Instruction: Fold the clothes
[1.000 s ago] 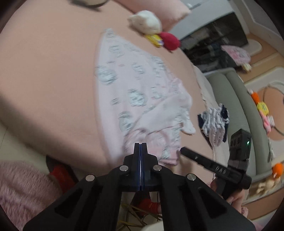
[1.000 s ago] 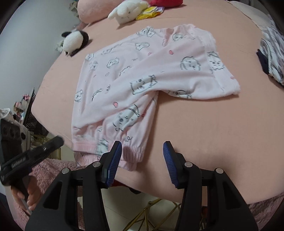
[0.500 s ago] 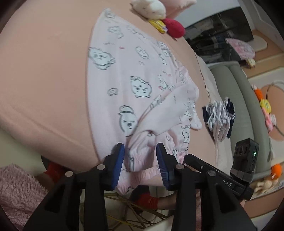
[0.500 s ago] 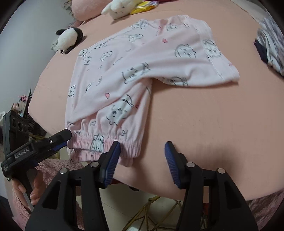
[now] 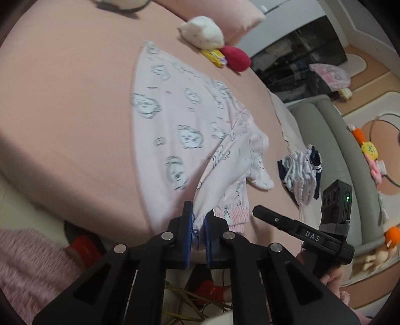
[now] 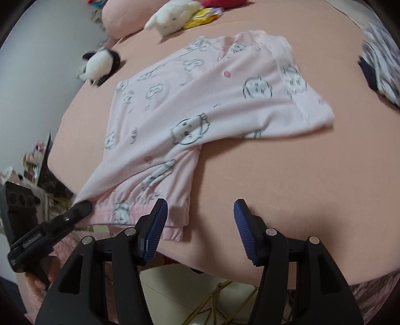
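While our left gripper [image 5: 197, 226] pinches a gathered corner of the pink pyjama trousers [image 5: 180, 135], its blue pads nearly meeting on the cloth, that corner is lifted off the bed [image 5: 62, 100] into a taut ridge. From the right wrist view we see the same gripper [image 6: 80, 208] at the garment's near-left edge, cloth pulled to a point at its tip. The trousers [image 6: 200, 112] lie spread on the pink sheet [image 6: 287, 175], printed with small cartoon animals, one leg folded across the other; the elastic cuffs sit at the near edge of the mattress.

Our right gripper [image 6: 200, 225] hangs wide apart, holding nothing, its left pad just over the cuff [image 6: 172, 225] and its right pad above bare sheet.

Beyond the garment: a white plush [image 6: 172, 15], a black-and-white plush [image 6: 101, 65], a red toy [image 5: 237, 58] beside a yellow packet [image 5: 215, 56], a pink pillow [image 5: 225, 15]. A striped garment [image 5: 300, 172] lies well apart on the right.
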The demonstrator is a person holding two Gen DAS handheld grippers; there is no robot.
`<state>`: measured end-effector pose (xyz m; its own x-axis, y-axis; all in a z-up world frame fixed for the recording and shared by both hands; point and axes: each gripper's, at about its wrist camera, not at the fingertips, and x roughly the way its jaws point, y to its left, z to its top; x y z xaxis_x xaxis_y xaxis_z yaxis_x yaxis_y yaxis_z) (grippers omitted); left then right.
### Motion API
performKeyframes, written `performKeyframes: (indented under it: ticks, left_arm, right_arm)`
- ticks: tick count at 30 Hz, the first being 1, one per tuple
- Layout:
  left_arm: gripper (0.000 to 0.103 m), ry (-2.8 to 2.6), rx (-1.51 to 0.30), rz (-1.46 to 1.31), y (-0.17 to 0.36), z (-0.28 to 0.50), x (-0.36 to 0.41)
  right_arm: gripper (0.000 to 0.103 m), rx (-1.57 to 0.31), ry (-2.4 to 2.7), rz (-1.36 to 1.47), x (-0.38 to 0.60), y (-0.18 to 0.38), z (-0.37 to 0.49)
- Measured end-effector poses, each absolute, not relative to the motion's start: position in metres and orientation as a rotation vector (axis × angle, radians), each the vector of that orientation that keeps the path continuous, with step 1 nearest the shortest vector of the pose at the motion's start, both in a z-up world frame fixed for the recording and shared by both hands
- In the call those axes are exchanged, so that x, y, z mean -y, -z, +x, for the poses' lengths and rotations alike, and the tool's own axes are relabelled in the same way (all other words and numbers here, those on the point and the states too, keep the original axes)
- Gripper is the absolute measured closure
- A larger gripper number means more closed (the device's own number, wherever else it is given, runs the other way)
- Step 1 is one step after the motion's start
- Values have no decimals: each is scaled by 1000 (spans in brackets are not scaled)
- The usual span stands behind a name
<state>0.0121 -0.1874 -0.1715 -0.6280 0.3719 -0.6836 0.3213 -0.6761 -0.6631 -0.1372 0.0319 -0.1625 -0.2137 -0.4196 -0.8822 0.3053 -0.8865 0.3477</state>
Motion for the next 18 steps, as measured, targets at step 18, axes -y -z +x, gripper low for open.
performKeyframes:
  ticks: [18]
  left_arm:
    - [60, -2560, 1154, -1532, 164, -44, 224]
  right_arm:
    - [36, -118, 2246, 1556, -43, 145, -163]
